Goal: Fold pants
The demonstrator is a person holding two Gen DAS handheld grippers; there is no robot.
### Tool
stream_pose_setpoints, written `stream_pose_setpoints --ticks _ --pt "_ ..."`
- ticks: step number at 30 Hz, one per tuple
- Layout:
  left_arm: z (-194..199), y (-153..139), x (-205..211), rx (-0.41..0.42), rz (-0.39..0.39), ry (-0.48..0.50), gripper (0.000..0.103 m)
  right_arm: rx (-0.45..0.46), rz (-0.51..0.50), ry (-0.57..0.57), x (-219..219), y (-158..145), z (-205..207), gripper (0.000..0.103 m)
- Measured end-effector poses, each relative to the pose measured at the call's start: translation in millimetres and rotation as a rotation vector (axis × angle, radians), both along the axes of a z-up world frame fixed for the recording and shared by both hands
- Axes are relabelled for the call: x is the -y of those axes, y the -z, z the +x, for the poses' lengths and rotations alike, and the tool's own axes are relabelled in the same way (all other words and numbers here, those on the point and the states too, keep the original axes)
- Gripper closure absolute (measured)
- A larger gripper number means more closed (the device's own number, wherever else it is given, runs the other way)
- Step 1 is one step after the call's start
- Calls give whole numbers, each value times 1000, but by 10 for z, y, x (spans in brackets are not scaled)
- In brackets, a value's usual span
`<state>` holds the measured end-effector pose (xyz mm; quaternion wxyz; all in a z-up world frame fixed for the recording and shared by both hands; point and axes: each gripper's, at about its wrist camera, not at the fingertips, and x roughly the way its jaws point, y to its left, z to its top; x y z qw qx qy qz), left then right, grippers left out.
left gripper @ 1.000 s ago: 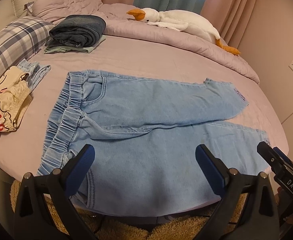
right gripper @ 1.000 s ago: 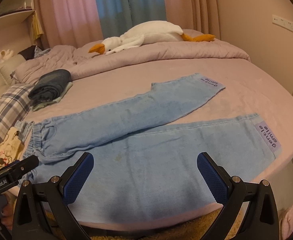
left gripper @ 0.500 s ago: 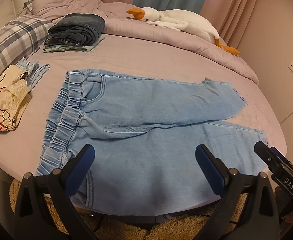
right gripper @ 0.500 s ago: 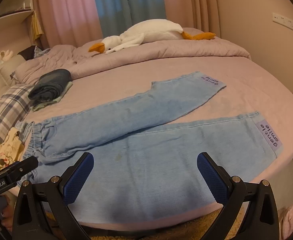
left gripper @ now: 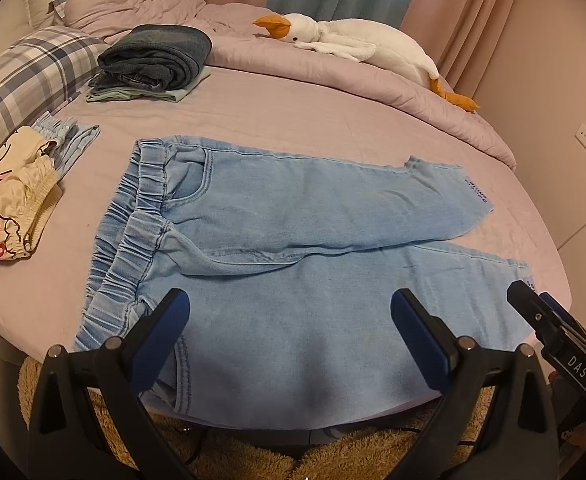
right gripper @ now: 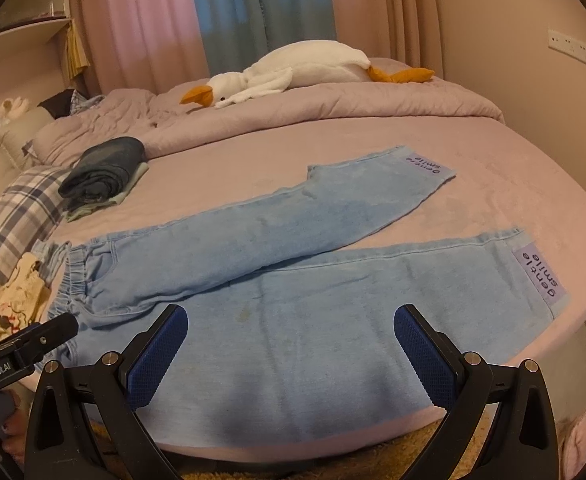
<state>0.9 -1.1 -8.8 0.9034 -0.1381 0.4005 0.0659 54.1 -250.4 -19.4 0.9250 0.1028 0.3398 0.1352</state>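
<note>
Light blue jeans (left gripper: 293, 248) lie flat on the pink round bed (left gripper: 293, 120), waistband to the left, legs spread to the right. In the right wrist view the jeans (right gripper: 313, 280) show purple "gentle smile" cuff patches (right gripper: 541, 276). My left gripper (left gripper: 289, 336) is open and empty, hovering over the near leg close to the waistband. My right gripper (right gripper: 291, 348) is open and empty over the near leg's middle. Each gripper shows at the edge of the other's view, the right one (left gripper: 557, 340) and the left one (right gripper: 25, 348).
Folded dark jeans (left gripper: 157, 60) on a green garment sit at the back left. A plaid pillow (left gripper: 25, 76) and crumpled cream clothes (left gripper: 9, 204) lie at the left. A plush goose (left gripper: 357, 44) rests on the rumpled duvet. A shaggy rug (left gripper: 333, 460) lies below the bed edge.
Both grippers have drifted slightly; the view of the jeans has shifted a little. Both stay open and nothing has been grasped.
</note>
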Motion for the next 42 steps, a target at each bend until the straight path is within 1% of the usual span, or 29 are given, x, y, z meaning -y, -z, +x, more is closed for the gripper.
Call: stream_pose_setpoints --ticks 4,6,7,11,23,29,37,42 --pt "-4 4 -6 -12 1 0 2 -3 -2 2 -2 3 1 0" --pt "-9 6 -9 -13 -1 4 2 -4 -5 4 -6 5 -1 0" --pt "-11 6 -8 -12 12 19 2 -4 -6 5 -7 8 -3 0" --pt "-11 6 -9 -9 14 19 2 -4 -6 5 -8 8 -5 0" --pt "22 42 -28 -45 -25 22 3 -14 -21 24 26 49 4 0" --pt "59 77 0 -44 13 36 3 -23 -21 38 41 65 31 0" --pt "91 117 8 -56 21 42 3 -48 -34 67 89 111 70 0" --pt "127 158 64 -82 50 56 5 -64 -34 99 180 154 77 0"
